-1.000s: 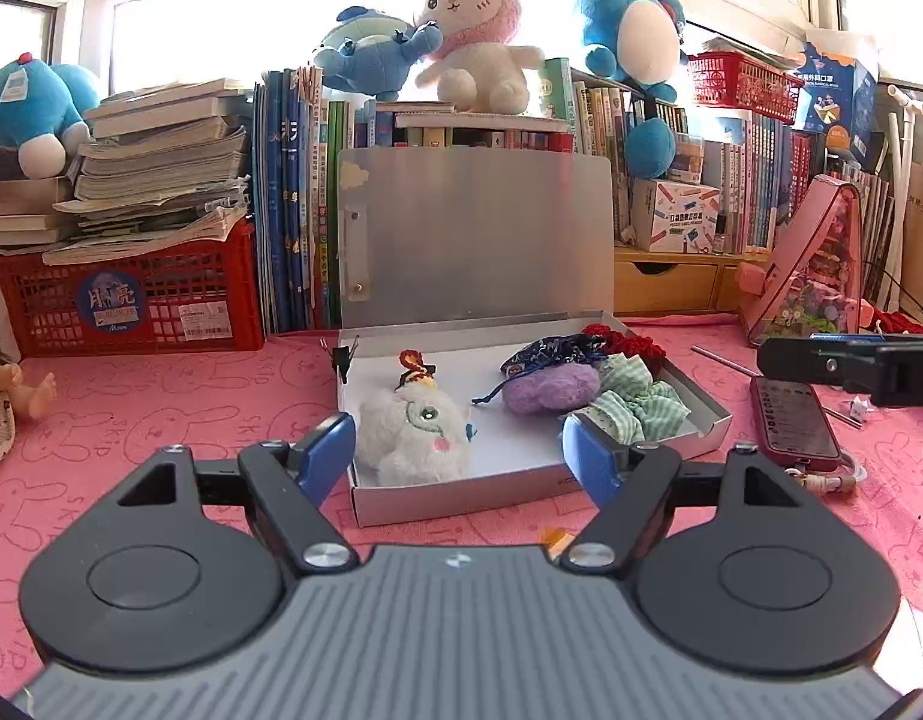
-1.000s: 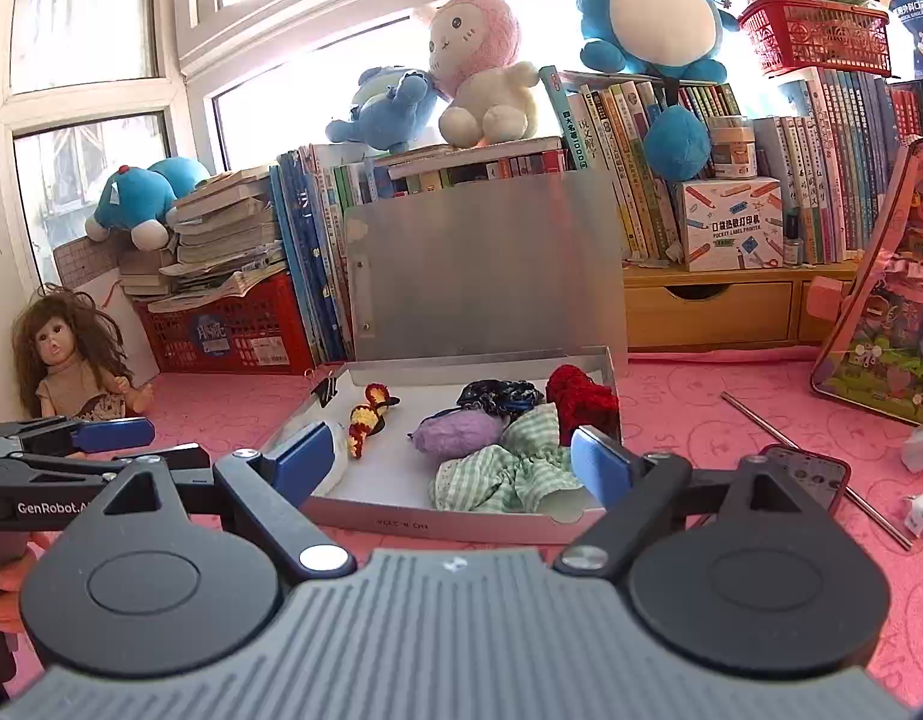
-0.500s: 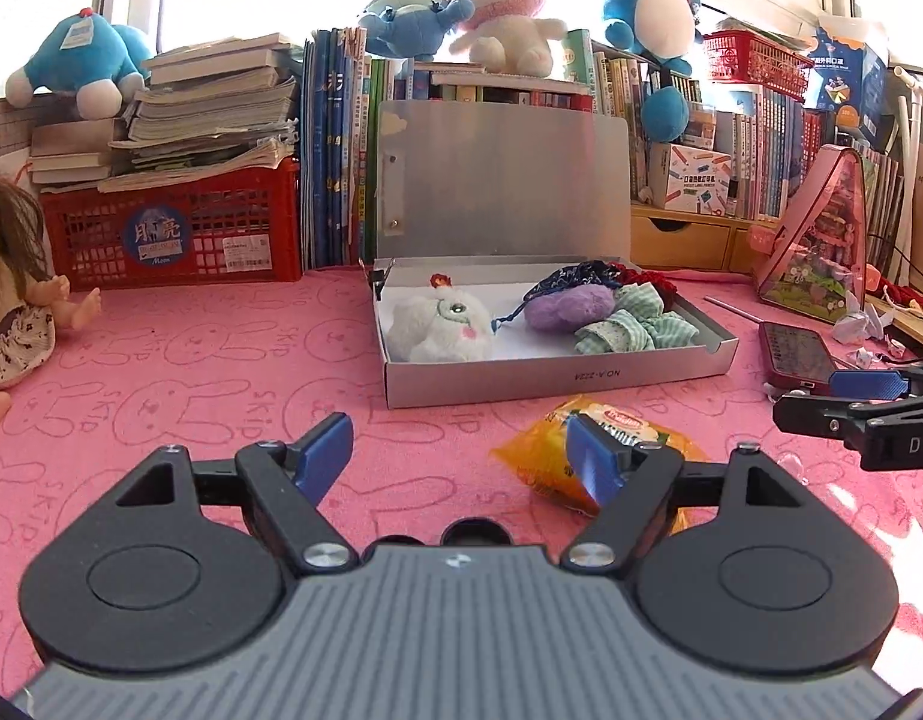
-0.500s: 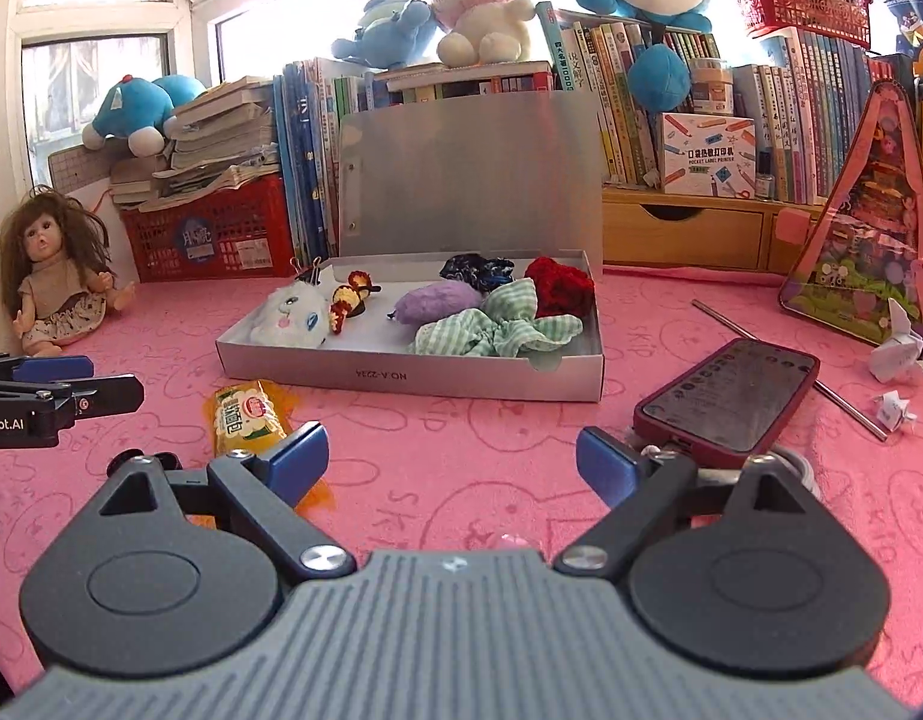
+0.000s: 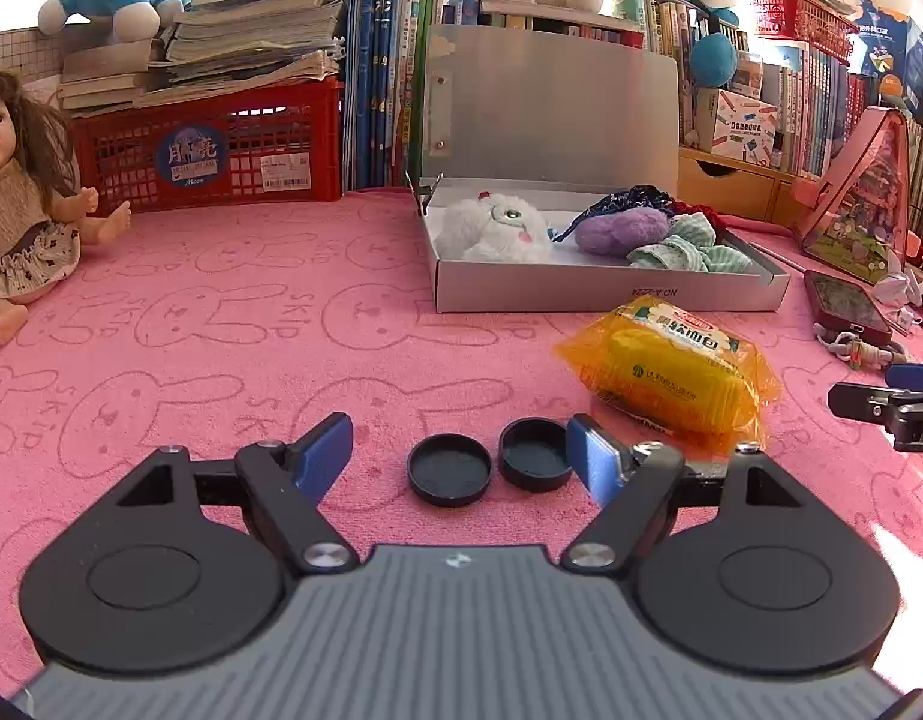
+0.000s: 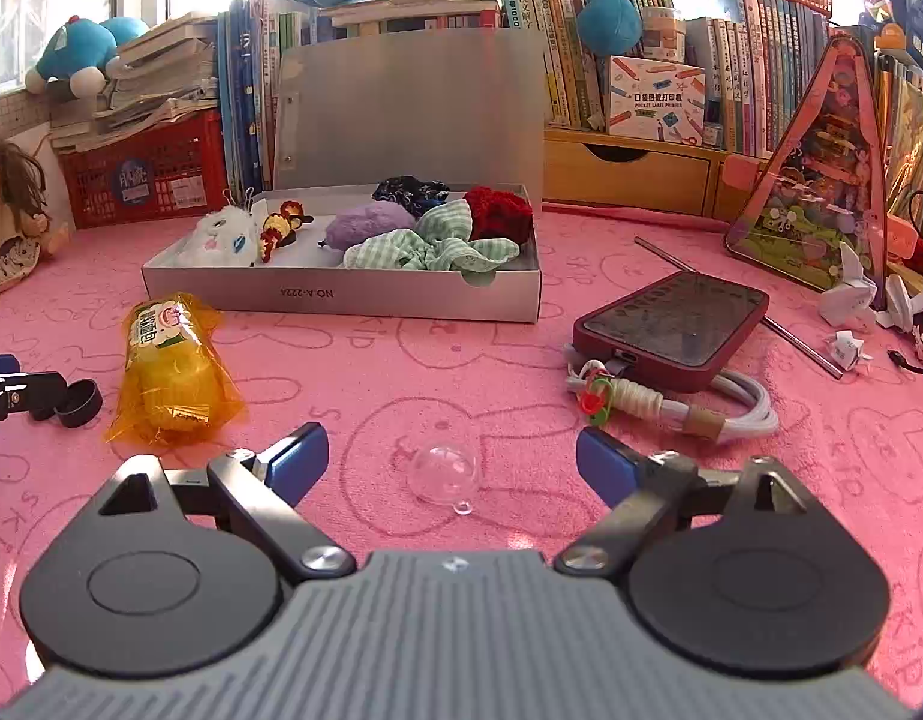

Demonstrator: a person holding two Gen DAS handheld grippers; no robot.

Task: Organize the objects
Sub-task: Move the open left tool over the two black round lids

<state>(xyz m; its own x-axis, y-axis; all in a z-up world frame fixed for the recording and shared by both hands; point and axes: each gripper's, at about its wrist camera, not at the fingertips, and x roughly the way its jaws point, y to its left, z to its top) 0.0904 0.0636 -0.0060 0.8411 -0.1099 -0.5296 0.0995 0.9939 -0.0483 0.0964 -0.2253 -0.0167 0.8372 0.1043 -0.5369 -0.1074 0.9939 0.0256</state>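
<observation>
In the left wrist view, the left gripper point(image 5: 459, 456) is spread wide and holds nothing. Two little black caps point(image 5: 490, 467) lie on the pink cloth point(image 5: 221, 312) between its fingers, side by side. The right-hand cap is partly hidden behind the right blue finger. A yellow snack pack point(image 5: 671, 369) lies just past them, in front of the grey box point(image 5: 611, 297). The box stands open and already holds a white fluffy toy point(image 5: 491, 231), a purple puff point(image 5: 623, 231) and a green checked cloth point(image 5: 689, 249). So some sorting looks done, but the caps and the snack are still outside. Only the tip of the right gripper point(image 5: 893, 399) shows at the edge, too little to tell its gap.

In the right wrist view, the right gripper point(image 6: 452, 459) is wide too, and empty. A small clear ball point(image 6: 444, 471) lies between its fingers on the cloth. It is see-through and hard to make out. A phone point(image 6: 671, 321) with a coiled white cord point(image 6: 689, 405) lies to the right, also outside the box. At the far left edge the left gripper is cut off.
</observation>
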